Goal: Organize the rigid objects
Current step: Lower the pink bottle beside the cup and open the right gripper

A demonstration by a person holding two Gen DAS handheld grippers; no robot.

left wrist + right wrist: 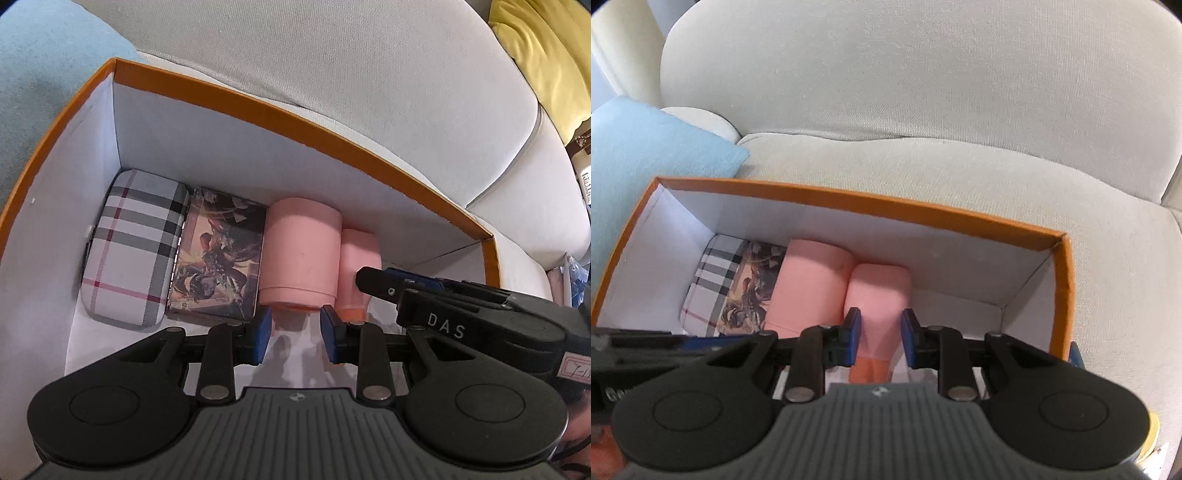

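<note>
An orange box [369,162] with white inner walls sits on a pale sofa seat. Along its floor lie a plaid case [133,243], a printed picture box [218,258], a large pink jar [301,254] and a smaller pink bottle [358,258], side by side. My left gripper [297,332] is shut on the jar's orange end, one blue pad on each side. My right gripper [881,332] is shut on the narrow lower part of the pink bottle [879,291], just above its orange cap. In the left wrist view the right gripper [373,280] reaches in from the right.
The box's right part [960,306] shows bare white floor. A light blue cushion [646,147] lies against the box's left side, and a yellow cushion [535,55] sits far right. The sofa backrest [905,74] rises behind the box.
</note>
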